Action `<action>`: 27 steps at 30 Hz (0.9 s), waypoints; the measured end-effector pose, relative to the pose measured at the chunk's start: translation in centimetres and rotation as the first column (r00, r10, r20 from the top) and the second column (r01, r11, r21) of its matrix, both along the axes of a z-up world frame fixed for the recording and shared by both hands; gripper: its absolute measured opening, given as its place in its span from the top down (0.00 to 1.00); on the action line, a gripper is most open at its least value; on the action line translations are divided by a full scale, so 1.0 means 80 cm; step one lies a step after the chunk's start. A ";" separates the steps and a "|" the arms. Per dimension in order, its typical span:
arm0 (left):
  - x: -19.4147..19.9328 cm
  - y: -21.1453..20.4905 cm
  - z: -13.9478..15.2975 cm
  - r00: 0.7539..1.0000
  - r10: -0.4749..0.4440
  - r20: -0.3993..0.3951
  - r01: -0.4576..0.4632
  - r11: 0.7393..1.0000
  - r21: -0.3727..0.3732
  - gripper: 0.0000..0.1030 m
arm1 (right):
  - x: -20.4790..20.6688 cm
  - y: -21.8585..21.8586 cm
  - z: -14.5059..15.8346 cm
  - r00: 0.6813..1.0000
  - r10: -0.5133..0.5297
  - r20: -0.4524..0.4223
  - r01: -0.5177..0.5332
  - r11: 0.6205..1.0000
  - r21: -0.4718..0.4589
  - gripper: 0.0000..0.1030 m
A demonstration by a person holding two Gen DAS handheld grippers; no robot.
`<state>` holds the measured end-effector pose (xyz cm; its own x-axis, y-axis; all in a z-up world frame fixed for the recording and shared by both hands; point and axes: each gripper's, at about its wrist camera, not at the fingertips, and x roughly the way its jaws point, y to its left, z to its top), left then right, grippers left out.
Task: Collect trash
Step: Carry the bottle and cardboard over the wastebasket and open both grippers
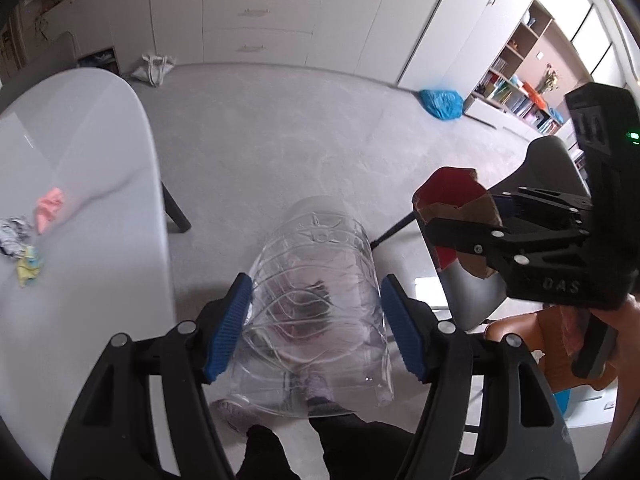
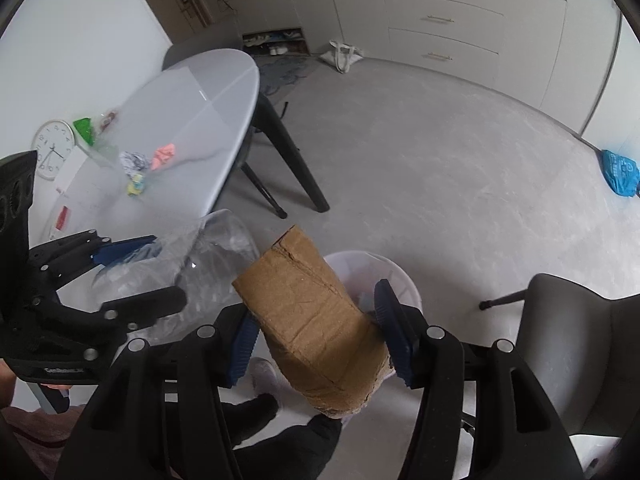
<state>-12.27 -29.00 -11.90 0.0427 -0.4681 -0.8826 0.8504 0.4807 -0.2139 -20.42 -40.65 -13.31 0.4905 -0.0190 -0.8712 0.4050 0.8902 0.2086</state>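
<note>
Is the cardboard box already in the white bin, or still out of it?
Out. The cardboard box sits between the right gripper's jaws, above the white bin.

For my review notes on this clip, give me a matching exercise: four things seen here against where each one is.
Things:
1. clear plastic bottle
2. cardboard piece
3. pink crumpled paper
4. blue bag

Places:
A. on the floor by the cabinets
B. between the left gripper's pads
C. on the grey table
D. between the right gripper's pads

Pairs: 1-B, 2-D, 3-C, 4-A
</note>
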 end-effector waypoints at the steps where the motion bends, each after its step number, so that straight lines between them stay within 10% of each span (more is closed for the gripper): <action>1: -0.001 -0.010 -0.008 1.000 0.008 -0.012 -0.008 1.000 0.010 0.37 | -0.002 -0.003 -0.003 1.000 -0.003 -0.003 0.003 1.000 0.000 0.44; 7: -0.005 -0.027 -0.015 0.996 0.063 -0.058 -0.061 0.998 0.024 0.11 | -0.018 -0.025 -0.011 1.000 -0.028 -0.003 0.028 1.000 0.014 0.44; 19: -0.004 -0.007 0.012 0.991 0.127 -0.029 -0.127 0.992 0.011 0.07 | -0.015 -0.023 -0.035 1.000 -0.006 -0.024 0.007 0.999 0.040 0.43; 27: 0.007 0.016 0.022 0.984 0.175 -0.013 -0.175 0.984 0.009 0.07 | 0.006 -0.001 -0.054 0.997 0.012 -0.073 -0.013 1.000 -0.011 0.12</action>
<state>-11.68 -27.74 -10.17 0.1112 -0.4473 -0.8874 0.7498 0.6239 -0.2205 -19.91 -40.72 -17.60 0.4264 -0.0234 -0.9042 0.4077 0.8974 0.1690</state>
